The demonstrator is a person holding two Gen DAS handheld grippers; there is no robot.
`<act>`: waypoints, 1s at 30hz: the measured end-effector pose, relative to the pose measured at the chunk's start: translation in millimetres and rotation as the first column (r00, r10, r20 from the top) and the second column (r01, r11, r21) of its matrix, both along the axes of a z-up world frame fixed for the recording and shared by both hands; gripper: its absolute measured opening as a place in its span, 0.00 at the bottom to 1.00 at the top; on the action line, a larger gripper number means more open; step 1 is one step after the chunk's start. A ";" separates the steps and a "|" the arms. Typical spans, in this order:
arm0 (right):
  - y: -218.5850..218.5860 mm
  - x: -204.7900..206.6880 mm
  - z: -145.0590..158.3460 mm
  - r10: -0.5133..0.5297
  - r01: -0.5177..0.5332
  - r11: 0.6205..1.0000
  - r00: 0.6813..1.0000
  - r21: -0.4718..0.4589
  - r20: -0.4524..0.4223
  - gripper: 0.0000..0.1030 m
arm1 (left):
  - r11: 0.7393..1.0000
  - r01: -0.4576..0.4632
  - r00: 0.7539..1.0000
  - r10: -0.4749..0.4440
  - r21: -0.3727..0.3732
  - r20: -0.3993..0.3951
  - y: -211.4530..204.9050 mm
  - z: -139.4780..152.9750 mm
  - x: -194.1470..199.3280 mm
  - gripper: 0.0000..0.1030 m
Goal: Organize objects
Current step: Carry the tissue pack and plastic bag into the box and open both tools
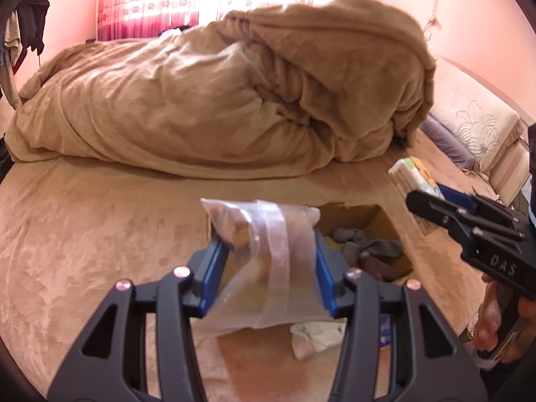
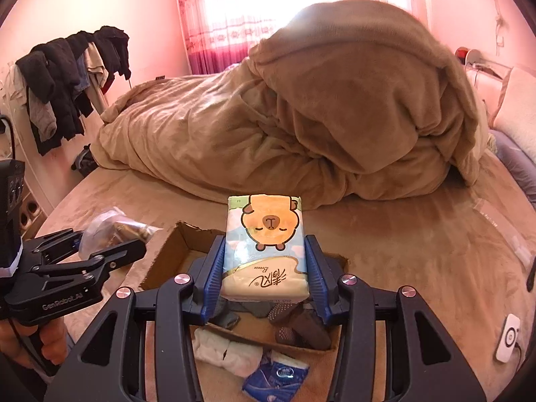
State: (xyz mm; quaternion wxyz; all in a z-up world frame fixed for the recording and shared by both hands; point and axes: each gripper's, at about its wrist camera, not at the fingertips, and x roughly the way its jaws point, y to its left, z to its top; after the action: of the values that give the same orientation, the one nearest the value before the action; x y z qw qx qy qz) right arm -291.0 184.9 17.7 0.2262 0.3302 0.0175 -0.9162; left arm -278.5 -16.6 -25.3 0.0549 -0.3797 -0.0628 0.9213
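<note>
My left gripper (image 1: 268, 268) is shut on a clear zip bag (image 1: 268, 268) with small brownish things inside, held above an open cardboard box (image 1: 378, 221) on the bed. My right gripper (image 2: 264, 268) is shut on a tissue pack (image 2: 264, 244) printed with a cartoon capybara, held over the same box (image 2: 174, 251). Dark socks (image 2: 301, 328) lie in the box. The right gripper with the pack also shows at the right of the left wrist view (image 1: 432, 197); the left gripper with the bag shows at the left of the right wrist view (image 2: 110, 248).
A bunched tan duvet (image 1: 234, 100) fills the far half of the bed. A white cloth (image 2: 227, 351) and a blue packet (image 2: 274, 378) lie in front of the box. A white device (image 2: 507, 336) lies at right. Clothes (image 2: 67, 77) hang at left; pillows (image 1: 475, 127) at right.
</note>
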 end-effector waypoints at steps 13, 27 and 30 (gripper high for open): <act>-25.3 -48.4 -69.9 0.034 -0.033 0.999 0.991 -0.009 0.127 0.47 | 1.000 -0.011 0.994 0.010 0.014 0.108 -3.7 -65.6 -47.5 0.49; -9.5 -47.5 -75.0 -0.018 0.021 0.999 0.990 -0.024 0.137 0.63 | 1.000 -0.015 0.997 0.014 0.016 0.081 -1.7 -47.4 -29.1 0.63; -1.8 -36.3 -62.1 -0.034 0.038 0.999 0.993 -0.037 0.116 0.63 | 1.000 -0.013 0.998 0.013 0.011 0.055 0.9 -32.2 -15.9 0.63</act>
State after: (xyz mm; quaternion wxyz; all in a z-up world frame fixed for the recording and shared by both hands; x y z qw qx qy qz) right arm -327.3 183.1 -44.3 0.2168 0.3783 -0.0197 -0.8997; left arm -294.4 -15.7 -57.5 0.0493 -0.4042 -0.0720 0.9105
